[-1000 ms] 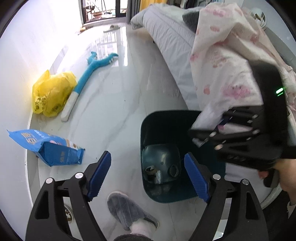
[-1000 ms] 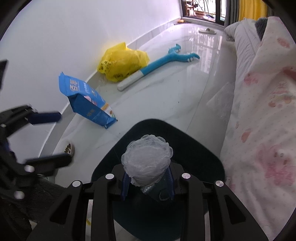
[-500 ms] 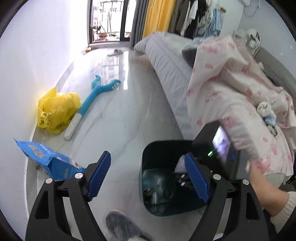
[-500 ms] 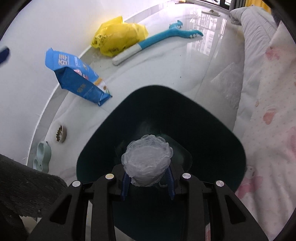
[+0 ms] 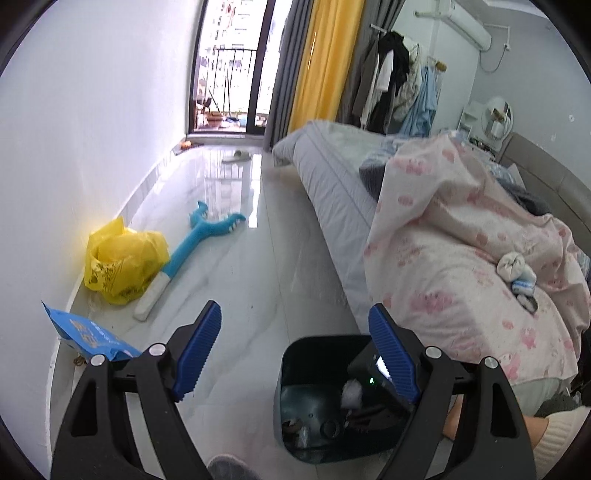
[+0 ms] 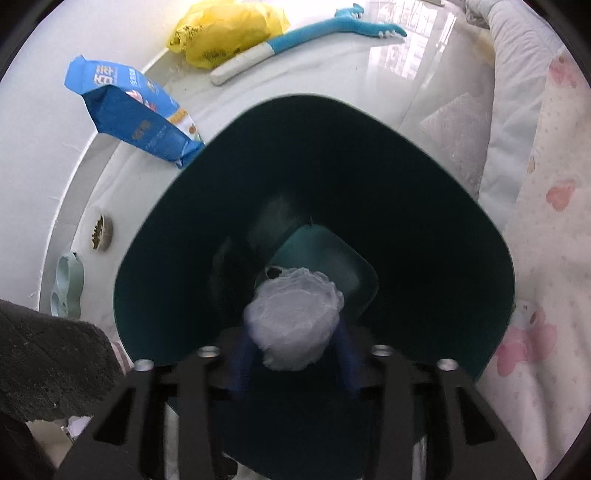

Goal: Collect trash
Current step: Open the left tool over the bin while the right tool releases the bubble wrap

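A dark teal trash bin [image 5: 295, 369] [image 6: 166, 258] stands on the floor beside the bed. My right gripper [image 6: 293, 343] reaches down inside the bin. It looks shut on a crumpled white plastic wad [image 6: 293, 323]; the fingers are blurred. The wad also shows in the left wrist view [image 5: 351, 392], inside the bin. My left gripper [image 5: 295, 350] is open and empty, held above the floor and the bin. Other trash lies at the bin's bottom [image 5: 306, 424].
A blue snack bag [image 5: 86, 336] [image 6: 129, 110], a yellow plastic bag [image 5: 122, 262] [image 6: 225, 29] and a blue and white long-handled toy [image 5: 192, 254] lie by the wall. A bed with a pink flowered quilt [image 5: 461, 266] fills the right. A grey slipper [image 5: 229, 467] is below.
My right gripper has gone down into the bin with the white wad. My left gripper has risen and tilted up, so more of the room shows.
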`<state>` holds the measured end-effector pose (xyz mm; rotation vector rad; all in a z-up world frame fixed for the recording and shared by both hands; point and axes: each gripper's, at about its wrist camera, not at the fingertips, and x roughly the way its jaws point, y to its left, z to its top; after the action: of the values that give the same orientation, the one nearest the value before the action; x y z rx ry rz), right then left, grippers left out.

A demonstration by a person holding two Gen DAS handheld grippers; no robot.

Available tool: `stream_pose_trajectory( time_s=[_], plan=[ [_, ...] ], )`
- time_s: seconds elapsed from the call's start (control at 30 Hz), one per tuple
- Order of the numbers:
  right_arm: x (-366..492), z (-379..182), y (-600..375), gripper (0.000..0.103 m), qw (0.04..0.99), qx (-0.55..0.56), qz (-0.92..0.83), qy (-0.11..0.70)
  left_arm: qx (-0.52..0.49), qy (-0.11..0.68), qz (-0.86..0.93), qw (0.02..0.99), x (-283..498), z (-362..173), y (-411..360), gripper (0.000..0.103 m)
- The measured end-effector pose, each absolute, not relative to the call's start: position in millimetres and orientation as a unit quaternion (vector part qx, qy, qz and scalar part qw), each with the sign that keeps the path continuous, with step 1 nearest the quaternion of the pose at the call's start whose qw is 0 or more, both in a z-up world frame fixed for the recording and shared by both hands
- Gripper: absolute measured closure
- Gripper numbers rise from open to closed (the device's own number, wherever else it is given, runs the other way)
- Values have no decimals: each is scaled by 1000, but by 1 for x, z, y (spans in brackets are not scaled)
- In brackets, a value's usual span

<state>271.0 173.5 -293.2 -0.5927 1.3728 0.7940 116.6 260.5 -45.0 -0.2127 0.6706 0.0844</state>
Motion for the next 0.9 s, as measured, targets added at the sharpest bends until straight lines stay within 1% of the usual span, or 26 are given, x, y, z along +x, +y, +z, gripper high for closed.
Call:
stream_pose_trajectory(
  time_s=[0.03,0.23,0.4,0.67,0.9],
  plan=[
    [270,-292,173,41,664,-263,349,606,-105,325,40,939,117,-43,260,17],
    [271,-272,165,41,682,-245,353,592,-91,295,38,950,118,-29,247,14],
    [274,-243,154,38,706,-217,364,567,-85,271,33,958,119,-19,234,13],
    [285,-189,121,29,757,-166,379,505,-93,252,25,963,133,-11,210,11],
    [293,-146,84,25,798,-140,379,447,-96,249,10,964,145,-8,184,10]
  ],
)
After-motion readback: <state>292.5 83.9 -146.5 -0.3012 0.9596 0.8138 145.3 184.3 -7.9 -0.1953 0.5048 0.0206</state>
